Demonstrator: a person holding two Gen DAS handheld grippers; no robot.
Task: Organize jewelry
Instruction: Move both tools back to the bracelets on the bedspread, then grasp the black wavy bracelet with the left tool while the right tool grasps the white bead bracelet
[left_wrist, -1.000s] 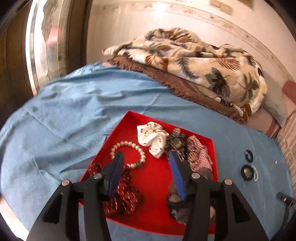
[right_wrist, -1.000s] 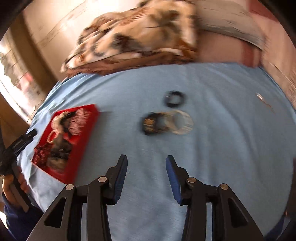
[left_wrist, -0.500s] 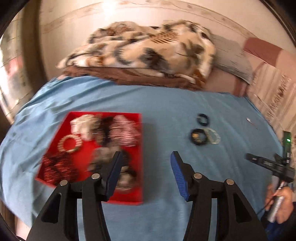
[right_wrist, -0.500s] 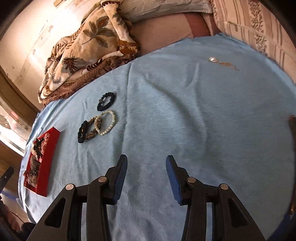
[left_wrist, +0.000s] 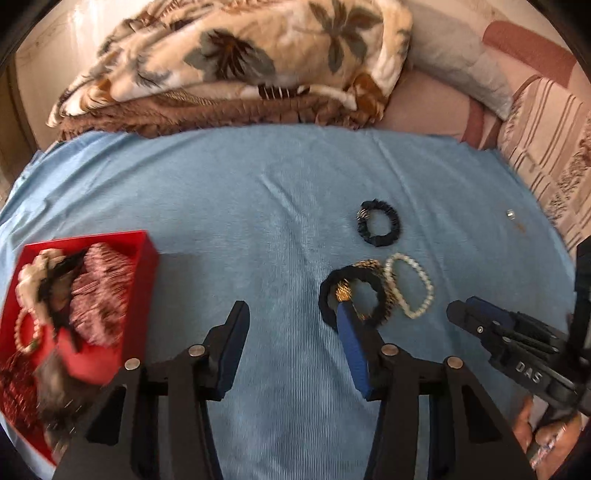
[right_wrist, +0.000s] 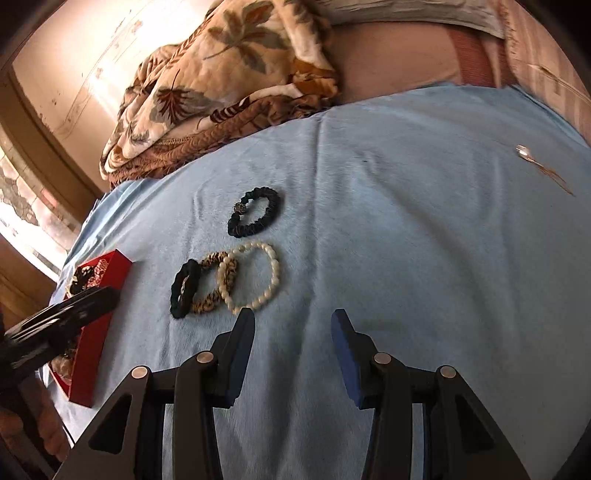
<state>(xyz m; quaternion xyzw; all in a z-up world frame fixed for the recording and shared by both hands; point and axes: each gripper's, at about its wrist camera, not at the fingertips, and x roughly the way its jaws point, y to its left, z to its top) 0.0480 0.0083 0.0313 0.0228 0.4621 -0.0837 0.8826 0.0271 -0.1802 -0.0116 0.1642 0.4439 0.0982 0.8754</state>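
I'm in the reach step: my left claw (left_wrist: 291, 325) hangs over the blue bedsheet (left_wrist: 258, 206), its jaws closing on nothing, right pad just at the black scrunchie (left_wrist: 351, 295) that overlaps a leopard-print band (right_wrist: 212, 284) and a pearl bracelet (right_wrist: 255, 275). My right claw (right_wrist: 291, 336) is spread and empty, near the same cluster. Another ruffled black scrunchie (right_wrist: 255, 212) lies apart. Next I'd pinch one soft fabric ring, probably for the red tray (left_wrist: 144, 266).

Red tray (left_wrist: 146, 258), blue sheet (left_wrist: 258, 206)
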